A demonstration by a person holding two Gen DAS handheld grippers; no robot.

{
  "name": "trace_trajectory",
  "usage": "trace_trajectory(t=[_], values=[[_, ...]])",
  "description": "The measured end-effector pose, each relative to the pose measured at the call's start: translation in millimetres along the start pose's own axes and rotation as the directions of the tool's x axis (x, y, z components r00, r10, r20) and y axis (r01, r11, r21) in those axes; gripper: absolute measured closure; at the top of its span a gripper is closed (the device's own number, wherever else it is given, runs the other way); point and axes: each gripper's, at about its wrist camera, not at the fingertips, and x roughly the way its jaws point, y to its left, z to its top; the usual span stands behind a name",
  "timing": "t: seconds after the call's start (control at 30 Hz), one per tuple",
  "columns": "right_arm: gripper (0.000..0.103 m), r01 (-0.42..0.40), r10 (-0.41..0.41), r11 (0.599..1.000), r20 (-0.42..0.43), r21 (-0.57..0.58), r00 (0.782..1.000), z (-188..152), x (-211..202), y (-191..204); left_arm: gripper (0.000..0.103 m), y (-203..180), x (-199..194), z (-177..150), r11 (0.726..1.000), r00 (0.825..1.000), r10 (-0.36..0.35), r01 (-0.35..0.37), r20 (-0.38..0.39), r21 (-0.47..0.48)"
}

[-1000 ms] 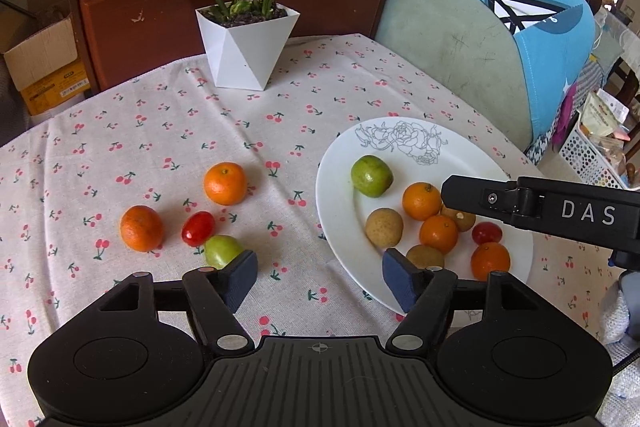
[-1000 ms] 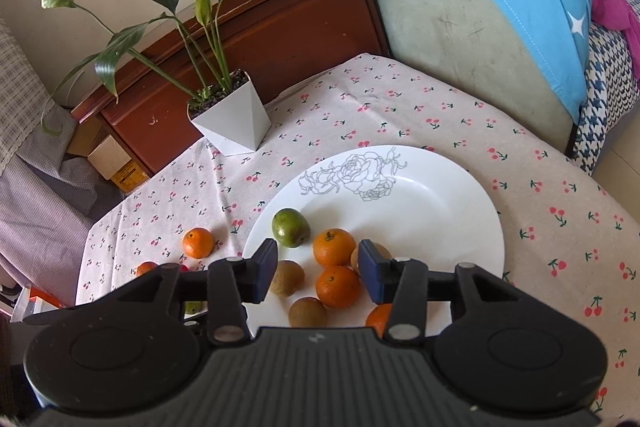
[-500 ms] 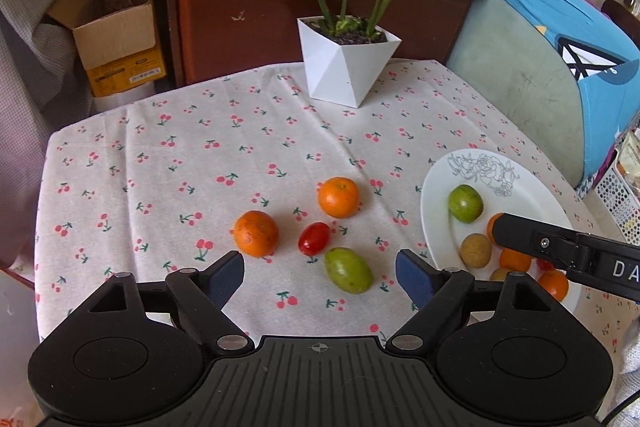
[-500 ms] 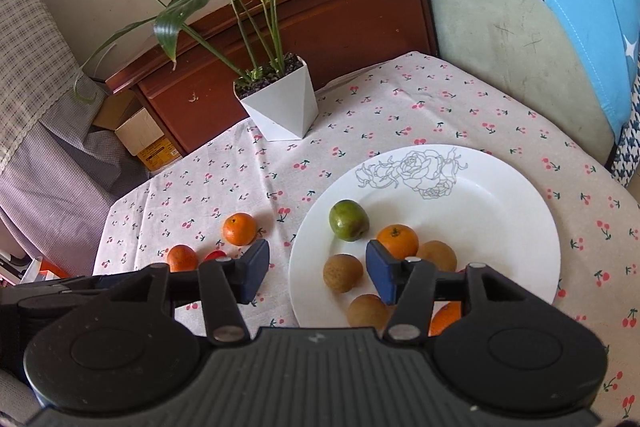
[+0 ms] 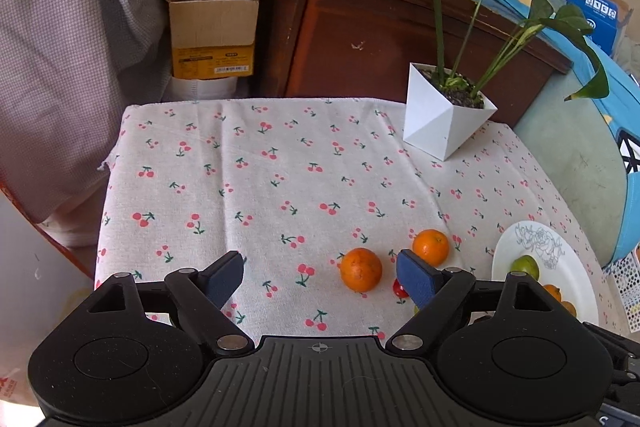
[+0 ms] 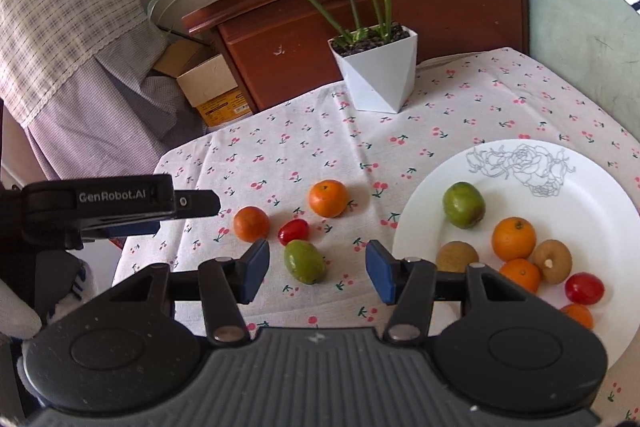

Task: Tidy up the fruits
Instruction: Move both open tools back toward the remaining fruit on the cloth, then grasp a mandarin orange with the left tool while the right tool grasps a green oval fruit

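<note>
Loose on the cherry-print cloth lie two oranges, a red tomato and a green fruit. The white plate at the right holds several fruits. My right gripper is open and empty, hovering just over the green fruit. My left gripper is open and empty, above the cloth left of the near orange; the far orange sits behind its right finger. The left gripper also shows in the right wrist view, at the far left.
A white angular plant pot stands at the back of the table. Behind it is a wooden cabinet. A cardboard box sits off the table's far left corner. A blue-covered chair stands to the right.
Both grippers have swung left, away from the plate toward the loose fruit. The right gripper's jaws have spread wider. The left gripper now sits left of the oranges.
</note>
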Motion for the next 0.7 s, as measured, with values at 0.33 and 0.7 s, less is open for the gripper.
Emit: trace_trajectory(t=[0.33,0.7], values=[[0.059,0.019,-0.023,0.996,-0.038,-0.091,0.999,-6.1,27.3,15.2,0.019,4.0,10.2,-3.6,1.000,1.000,-0.005,0.005,0.003,0.027],[0.076,0.034,-0.042,0.988,-0.053,-0.149,0.998,-11.2,37.1,19.5,0.021,-10.3,24.1,-10.2,0.995,0.999,-0.036,0.035,0.018,0.099]])
